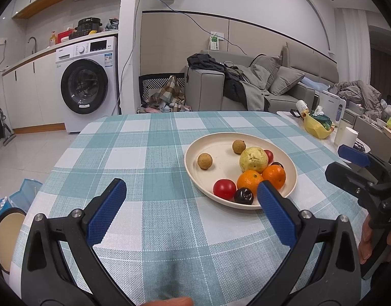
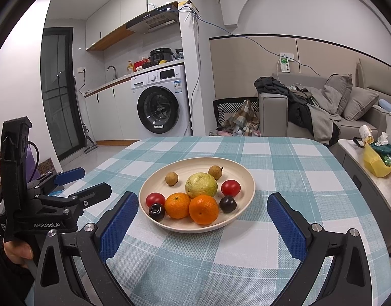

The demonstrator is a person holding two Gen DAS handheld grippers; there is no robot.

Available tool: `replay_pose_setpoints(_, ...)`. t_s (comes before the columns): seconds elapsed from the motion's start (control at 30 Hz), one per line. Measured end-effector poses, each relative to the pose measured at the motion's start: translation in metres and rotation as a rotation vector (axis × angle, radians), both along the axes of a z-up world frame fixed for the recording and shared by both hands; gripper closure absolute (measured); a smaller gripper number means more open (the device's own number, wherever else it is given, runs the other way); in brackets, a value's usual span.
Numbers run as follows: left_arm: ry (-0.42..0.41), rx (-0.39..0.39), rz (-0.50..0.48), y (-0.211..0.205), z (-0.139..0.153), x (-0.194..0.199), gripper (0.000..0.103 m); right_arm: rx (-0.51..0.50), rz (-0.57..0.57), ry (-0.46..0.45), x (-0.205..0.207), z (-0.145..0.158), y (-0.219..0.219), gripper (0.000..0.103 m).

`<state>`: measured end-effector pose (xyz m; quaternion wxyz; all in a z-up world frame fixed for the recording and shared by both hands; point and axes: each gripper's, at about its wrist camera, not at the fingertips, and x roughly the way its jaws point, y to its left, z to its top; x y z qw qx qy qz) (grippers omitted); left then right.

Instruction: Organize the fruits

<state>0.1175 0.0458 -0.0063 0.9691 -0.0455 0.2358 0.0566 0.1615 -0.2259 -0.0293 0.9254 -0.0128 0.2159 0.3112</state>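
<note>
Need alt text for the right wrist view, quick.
A cream plate on a checked tablecloth holds two oranges, a guava, tomatoes, dark plums and longans; the open right gripper frames it.

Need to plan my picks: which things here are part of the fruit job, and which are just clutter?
For the job:
plate
two oranges
guava
two tomatoes
two dark plums
two small brown fruits

Lying about:
yellow bag on the side table
white cup
clothes on the sofa
</note>
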Motion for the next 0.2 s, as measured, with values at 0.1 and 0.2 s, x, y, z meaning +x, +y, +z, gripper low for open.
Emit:
replay_pose_setpoints(0.1,0.001,-0.001,0.009,0.0003,-0.0001,0.0006,0.001,-0.002,0.002,0.0,-0.0007,-0.0005,0.0014,0.0)
replay_pose_setpoints(0.2,0.005,-0.011,0.016,0.0018,-0.0007,0.002,0.001,-0.002,0.003,0.0,-0.0009,-0.0011,0.0015,0.0)
